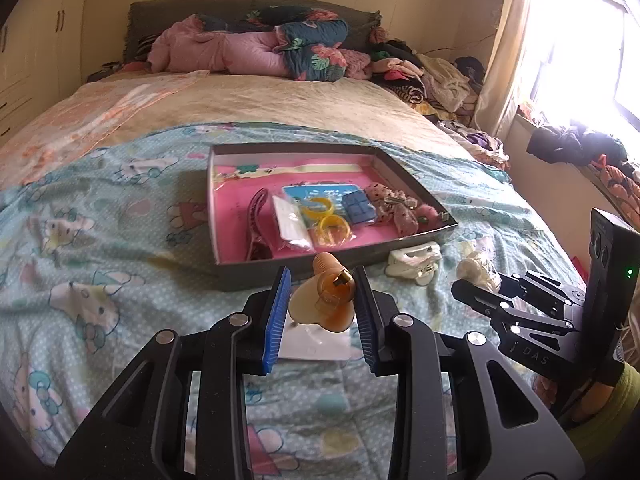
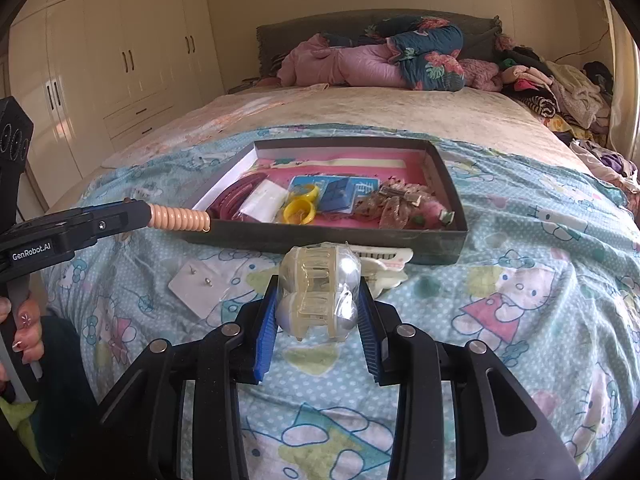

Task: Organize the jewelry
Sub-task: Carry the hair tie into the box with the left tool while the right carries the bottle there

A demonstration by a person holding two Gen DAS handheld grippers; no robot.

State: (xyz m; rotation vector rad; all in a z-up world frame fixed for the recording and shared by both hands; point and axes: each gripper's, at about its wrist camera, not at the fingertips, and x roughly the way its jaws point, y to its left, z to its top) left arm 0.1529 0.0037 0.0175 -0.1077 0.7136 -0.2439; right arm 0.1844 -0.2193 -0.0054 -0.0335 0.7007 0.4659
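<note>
A shallow dark box (image 1: 224, 200) (image 2: 448, 172) with a pink lining lies on the bed and holds hair clips, yellow rings and a blue card. My left gripper (image 1: 322, 300) is shut on an amber spiral hair clip (image 1: 334, 284), held just in front of the box's near edge; it shows as a peach coil (image 2: 180, 216) in the right wrist view. My right gripper (image 2: 320, 308) is shut on a pearly white claw clip (image 2: 318, 288), held above the bedspread near the box. In the left wrist view that gripper (image 1: 476, 284) holds the pale clip (image 1: 478, 270).
A white hair clip (image 1: 416, 260) (image 2: 386, 266) lies on the Hello Kitty bedspread (image 1: 100, 240) beside the box. A white earring card (image 2: 200, 284) (image 1: 316, 344) lies under the left gripper. Bedding and clothes are piled at the headboard (image 1: 248, 8) and right side.
</note>
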